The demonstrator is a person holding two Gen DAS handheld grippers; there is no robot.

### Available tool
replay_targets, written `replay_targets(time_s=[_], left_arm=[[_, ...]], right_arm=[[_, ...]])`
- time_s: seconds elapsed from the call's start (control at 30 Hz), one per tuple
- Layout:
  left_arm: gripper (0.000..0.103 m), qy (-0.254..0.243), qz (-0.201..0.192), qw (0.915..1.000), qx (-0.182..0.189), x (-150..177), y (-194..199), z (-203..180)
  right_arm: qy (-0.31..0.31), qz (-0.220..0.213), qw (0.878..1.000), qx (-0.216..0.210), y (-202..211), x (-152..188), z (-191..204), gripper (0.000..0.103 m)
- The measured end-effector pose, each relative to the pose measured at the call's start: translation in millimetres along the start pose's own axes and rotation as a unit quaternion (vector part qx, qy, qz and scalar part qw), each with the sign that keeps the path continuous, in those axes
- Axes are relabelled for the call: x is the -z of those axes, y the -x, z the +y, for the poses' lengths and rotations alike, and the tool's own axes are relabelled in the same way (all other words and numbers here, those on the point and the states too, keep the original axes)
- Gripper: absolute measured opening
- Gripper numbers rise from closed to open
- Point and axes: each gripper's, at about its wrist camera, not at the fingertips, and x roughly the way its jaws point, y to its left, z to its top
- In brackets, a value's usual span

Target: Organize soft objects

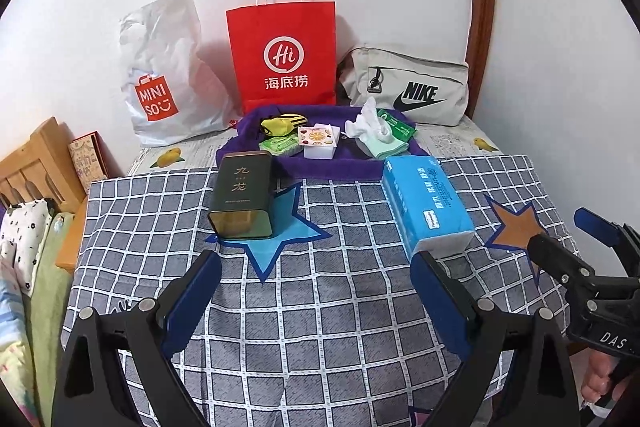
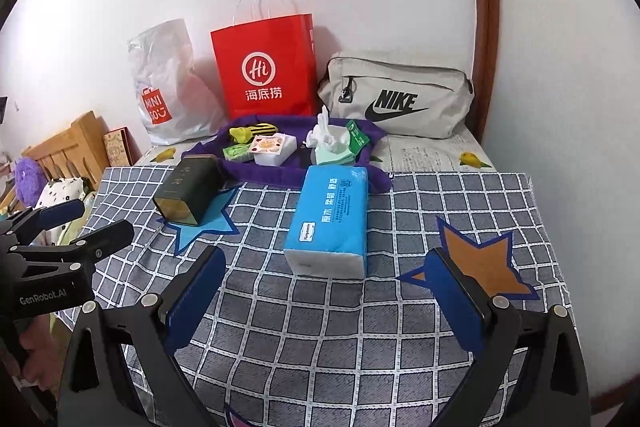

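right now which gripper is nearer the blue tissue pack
Right. The right gripper faces the blue tissue pack almost head-on, just short of it. The left gripper sits off to the pack's left, nearer the dark tea tin.

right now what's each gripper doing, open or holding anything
left gripper: open, holding nothing
right gripper: open, holding nothing

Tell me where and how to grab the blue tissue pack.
Probably best: grip the blue tissue pack across its two long side faces, near the middle, coming straight in from the near end. It lies flat, lengthwise away from the right gripper, whose open jaws already bracket its width. It is soft, so squeeze lightly.
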Motion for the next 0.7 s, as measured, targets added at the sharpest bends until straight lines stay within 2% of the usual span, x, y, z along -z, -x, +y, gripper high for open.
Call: replay_targets(time_s=[0.7], left_arm=[[0.096,0.004,-0.001,1.0000,0.001,2.4,3.9,4.0]], right_arm=[[0.008,0.001,1.000,0.002,2.8,0.8,5.9,0.099]])
